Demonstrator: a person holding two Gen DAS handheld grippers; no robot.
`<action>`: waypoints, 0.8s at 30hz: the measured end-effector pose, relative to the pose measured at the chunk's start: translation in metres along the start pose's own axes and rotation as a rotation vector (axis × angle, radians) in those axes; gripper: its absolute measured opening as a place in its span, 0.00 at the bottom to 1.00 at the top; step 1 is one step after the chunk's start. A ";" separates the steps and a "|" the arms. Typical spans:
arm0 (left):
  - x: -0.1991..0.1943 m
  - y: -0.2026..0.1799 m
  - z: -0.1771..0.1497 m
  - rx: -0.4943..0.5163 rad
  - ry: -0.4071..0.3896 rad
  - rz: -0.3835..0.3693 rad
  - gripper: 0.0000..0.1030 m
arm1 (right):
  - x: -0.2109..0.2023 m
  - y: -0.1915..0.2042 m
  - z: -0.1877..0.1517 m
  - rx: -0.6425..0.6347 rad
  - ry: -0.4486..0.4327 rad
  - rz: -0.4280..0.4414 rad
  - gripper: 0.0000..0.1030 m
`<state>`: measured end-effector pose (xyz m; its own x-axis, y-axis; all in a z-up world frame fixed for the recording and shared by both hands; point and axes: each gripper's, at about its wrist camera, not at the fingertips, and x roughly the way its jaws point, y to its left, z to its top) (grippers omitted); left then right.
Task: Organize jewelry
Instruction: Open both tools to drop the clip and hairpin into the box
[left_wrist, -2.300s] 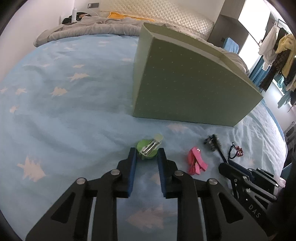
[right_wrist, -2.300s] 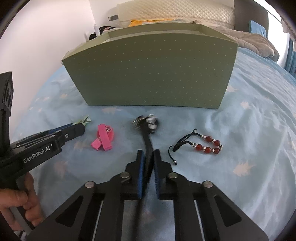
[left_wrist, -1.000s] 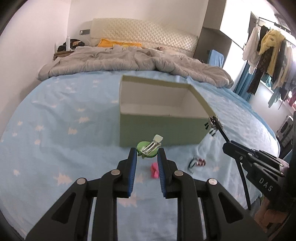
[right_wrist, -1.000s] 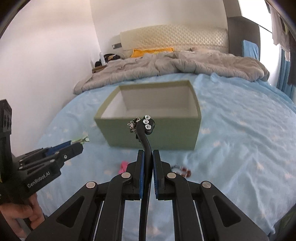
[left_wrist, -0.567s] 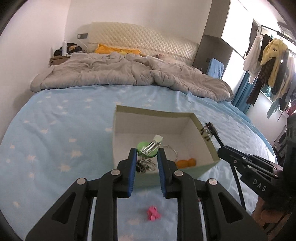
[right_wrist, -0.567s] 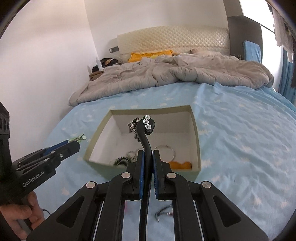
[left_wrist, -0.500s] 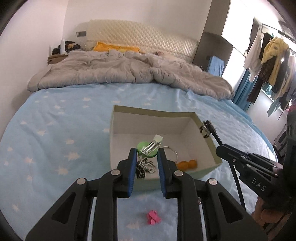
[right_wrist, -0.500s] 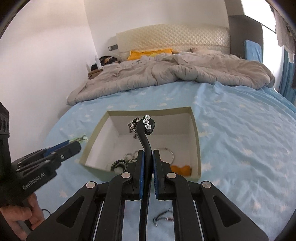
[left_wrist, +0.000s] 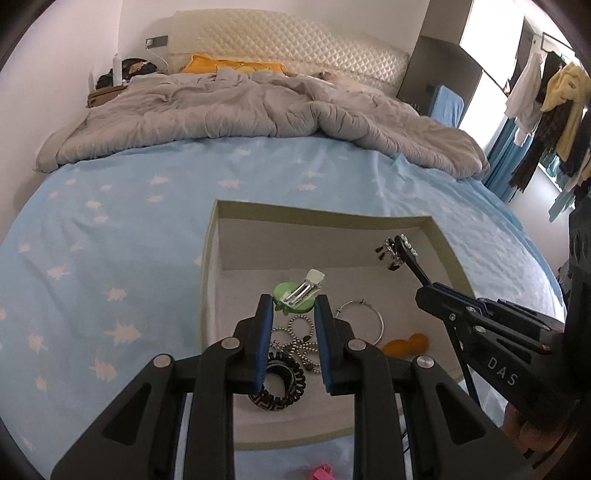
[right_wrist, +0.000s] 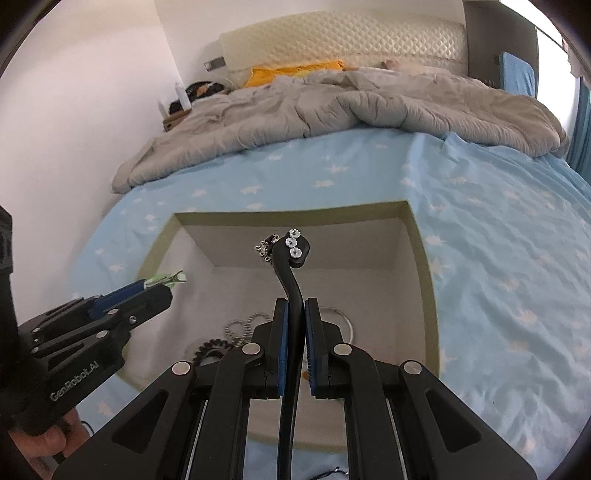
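Green hair clip (left_wrist: 295, 295) above box (left_wrist: 321, 218)

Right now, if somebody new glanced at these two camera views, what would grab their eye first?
Probably the open green box on the star-print blue bedsheet, with bracelets and a black hair tie already lying inside. Above it, the left gripper pinches a green hair clip, while the right gripper clamps a black headband tipped with small white flowers.

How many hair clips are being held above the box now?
2: a green hair clip in the left gripper; a black one with white flowers in the right gripper.
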<state>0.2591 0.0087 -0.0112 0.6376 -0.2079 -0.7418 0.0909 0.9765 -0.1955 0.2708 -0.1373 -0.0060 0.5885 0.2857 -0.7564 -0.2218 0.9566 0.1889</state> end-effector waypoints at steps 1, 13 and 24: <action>0.002 0.000 -0.001 0.002 0.006 0.001 0.22 | 0.002 -0.001 0.000 0.003 0.004 -0.003 0.06; -0.004 0.000 0.002 -0.010 0.008 0.001 0.48 | -0.010 0.000 0.001 0.019 -0.007 0.007 0.18; -0.069 -0.012 -0.003 -0.002 -0.070 0.016 0.60 | -0.077 0.006 -0.010 0.035 -0.084 0.040 0.28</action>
<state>0.2122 0.0115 0.0403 0.6910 -0.1879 -0.6980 0.0787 0.9794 -0.1858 0.2159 -0.1539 0.0472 0.6429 0.3258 -0.6932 -0.2195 0.9454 0.2408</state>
